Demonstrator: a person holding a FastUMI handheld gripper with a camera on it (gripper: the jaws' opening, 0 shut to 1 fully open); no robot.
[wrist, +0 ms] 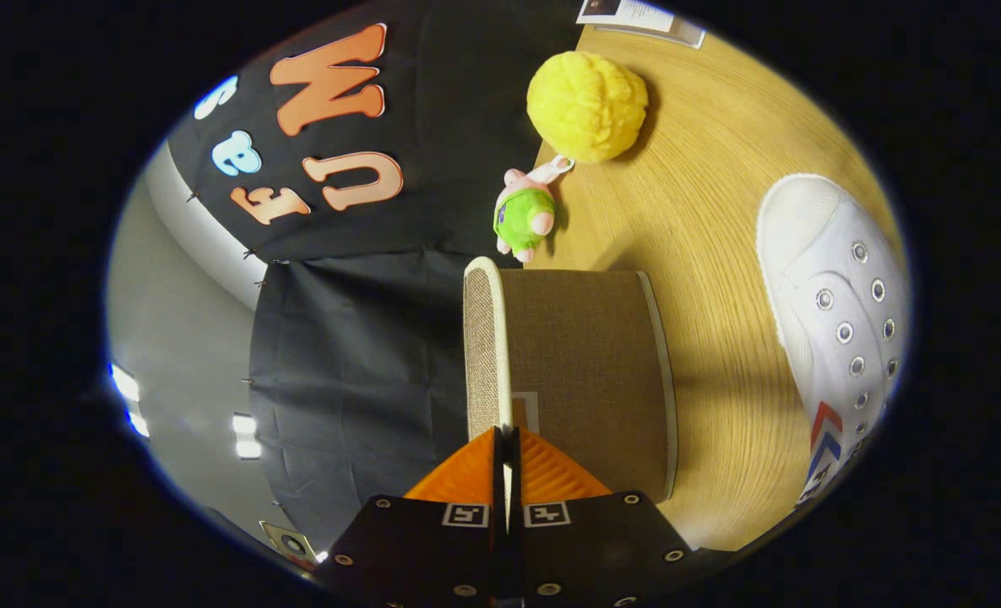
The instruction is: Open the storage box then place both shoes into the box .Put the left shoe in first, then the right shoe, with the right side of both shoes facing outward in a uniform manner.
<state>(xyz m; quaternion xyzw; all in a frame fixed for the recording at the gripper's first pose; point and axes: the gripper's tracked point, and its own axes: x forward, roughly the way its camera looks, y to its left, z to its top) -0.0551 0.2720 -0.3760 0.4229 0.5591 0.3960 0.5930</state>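
Both fingers were nearly closed, pinching the lid edge of the storage box. We noted a white shoe beside it on the surface; beyond, plush toy, yellow pom-pom.

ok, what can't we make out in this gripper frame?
- Storage box interior: hidden by its own fabric walls and lid edge, gripper view.
- White shoe: heel cut off by the view edge; left or right unclear.
- Hand-held gripper: fingers nearly together at the lid edge; actual pinch unclear.
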